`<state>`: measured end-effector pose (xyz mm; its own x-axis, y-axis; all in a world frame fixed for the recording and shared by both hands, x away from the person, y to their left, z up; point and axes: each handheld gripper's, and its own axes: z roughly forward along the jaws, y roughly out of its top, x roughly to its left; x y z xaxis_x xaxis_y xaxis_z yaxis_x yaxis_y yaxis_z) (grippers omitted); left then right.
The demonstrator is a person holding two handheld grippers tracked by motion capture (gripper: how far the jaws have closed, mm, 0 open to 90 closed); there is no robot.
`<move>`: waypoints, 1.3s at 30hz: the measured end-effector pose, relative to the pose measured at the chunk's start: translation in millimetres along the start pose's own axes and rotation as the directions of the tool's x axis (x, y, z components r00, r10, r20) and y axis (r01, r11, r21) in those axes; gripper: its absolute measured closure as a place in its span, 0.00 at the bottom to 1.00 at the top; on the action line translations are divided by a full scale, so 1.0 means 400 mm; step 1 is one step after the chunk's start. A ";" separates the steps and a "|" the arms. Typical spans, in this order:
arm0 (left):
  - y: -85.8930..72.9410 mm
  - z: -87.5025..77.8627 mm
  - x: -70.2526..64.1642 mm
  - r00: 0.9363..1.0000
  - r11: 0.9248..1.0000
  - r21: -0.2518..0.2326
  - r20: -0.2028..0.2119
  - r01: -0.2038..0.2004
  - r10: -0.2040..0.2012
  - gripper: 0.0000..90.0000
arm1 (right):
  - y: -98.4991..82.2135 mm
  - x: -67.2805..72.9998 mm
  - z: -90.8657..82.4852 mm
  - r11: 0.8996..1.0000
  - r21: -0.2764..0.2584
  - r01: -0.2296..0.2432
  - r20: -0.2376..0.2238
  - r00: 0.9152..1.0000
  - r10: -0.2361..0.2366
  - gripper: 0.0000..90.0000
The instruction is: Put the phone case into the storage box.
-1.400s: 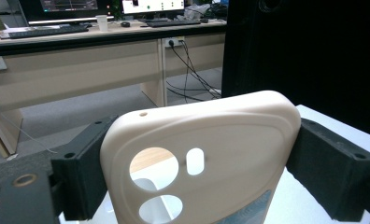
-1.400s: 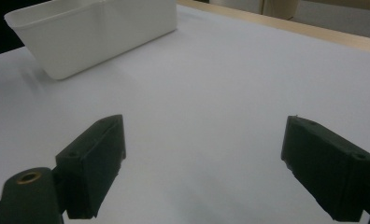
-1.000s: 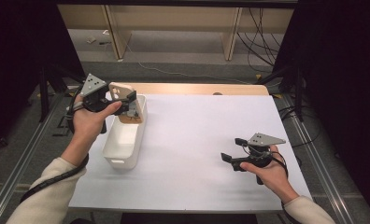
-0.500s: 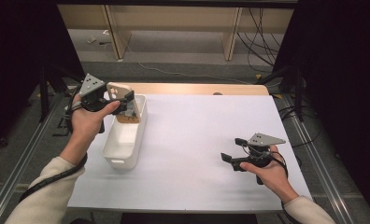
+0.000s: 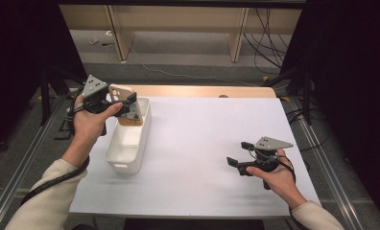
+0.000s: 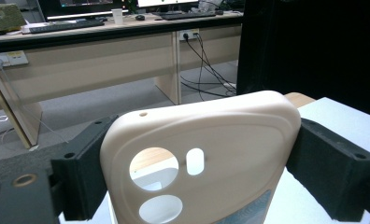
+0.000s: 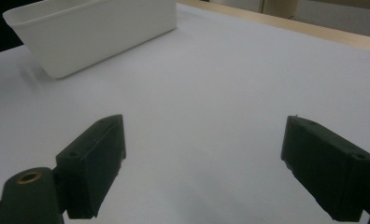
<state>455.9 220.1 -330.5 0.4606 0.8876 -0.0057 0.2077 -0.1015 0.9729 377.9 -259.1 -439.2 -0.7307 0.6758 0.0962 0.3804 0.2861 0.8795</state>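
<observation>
A cream phone case (image 5: 124, 96) with round camera holes (image 6: 206, 149) is held upright, its lower end over the far end of a white plastic bin (image 5: 125, 146). My left gripper (image 5: 126, 102) is shut on the case, one black pad (image 6: 82, 172) on each side edge. At the right of the table my right gripper (image 5: 238, 153) rests low over the white sheet, pointing left toward the bin (image 7: 94, 32). Its jaws stand wide apart (image 7: 202, 163) with nothing between them.
A white sheet (image 5: 202, 129) covers the table, with a strip of wood (image 5: 202, 91) showing along the far edge. Metal rails (image 5: 332, 172) run along both sides. Beyond the table are desk legs and floor cables (image 5: 269, 28).
</observation>
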 end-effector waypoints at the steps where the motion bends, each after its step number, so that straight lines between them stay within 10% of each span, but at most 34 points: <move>1: -0.001 0.002 0.001 1.000 1.000 0.001 -0.003 0.004 -0.004 0.14 | 0.000 0.000 0.000 1.000 0.000 -0.001 0.000 1.000 0.001 0.16; 39: -0.008 0.058 0.024 1.000 1.000 0.023 -0.023 -0.004 0.005 0.14 | 0.000 -0.001 0.000 1.000 0.001 0.002 -0.001 1.000 -0.002 0.17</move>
<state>479.6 218.6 -339.2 0.4414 0.8973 0.0045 0.2254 -0.1157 0.9674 378.0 -259.2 -439.3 -0.7318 0.6749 0.0950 0.3795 0.2877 0.8793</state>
